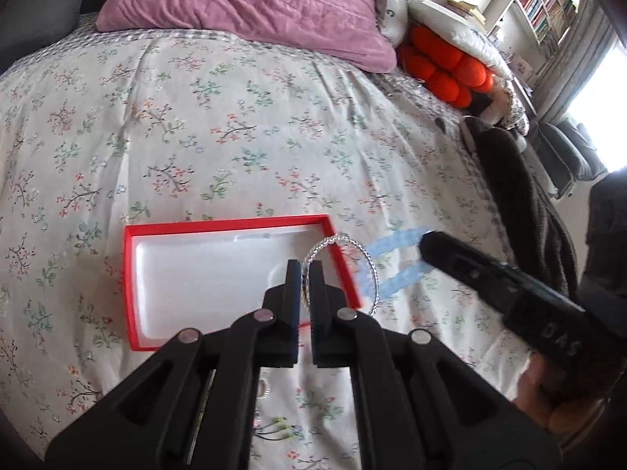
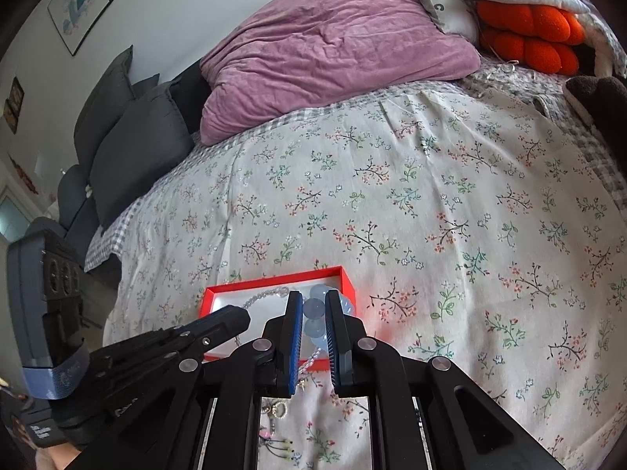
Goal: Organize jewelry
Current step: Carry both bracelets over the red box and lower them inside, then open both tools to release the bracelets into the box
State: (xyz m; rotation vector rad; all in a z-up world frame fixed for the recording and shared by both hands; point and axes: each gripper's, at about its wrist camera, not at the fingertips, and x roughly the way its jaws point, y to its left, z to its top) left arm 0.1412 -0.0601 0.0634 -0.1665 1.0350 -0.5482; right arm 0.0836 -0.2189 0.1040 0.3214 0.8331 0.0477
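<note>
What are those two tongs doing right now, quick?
Left tongs: closed on the sparkly silver beaded bracelet, above the red-rimmed white tray.
Right tongs: closed on the pale blue round-bead bracelet.

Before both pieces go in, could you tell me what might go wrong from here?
The clear beaded bracelet in the left gripper straddles the red box rim, so it could drop outside. The blue bead bracelet in the right gripper hangs close by; the two could tangle.

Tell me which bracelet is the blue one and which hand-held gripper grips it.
The blue bead bracelet, between the right hand-held gripper fingers. The left hand-held gripper pinches the clear crystal bracelet over the red box.
</note>
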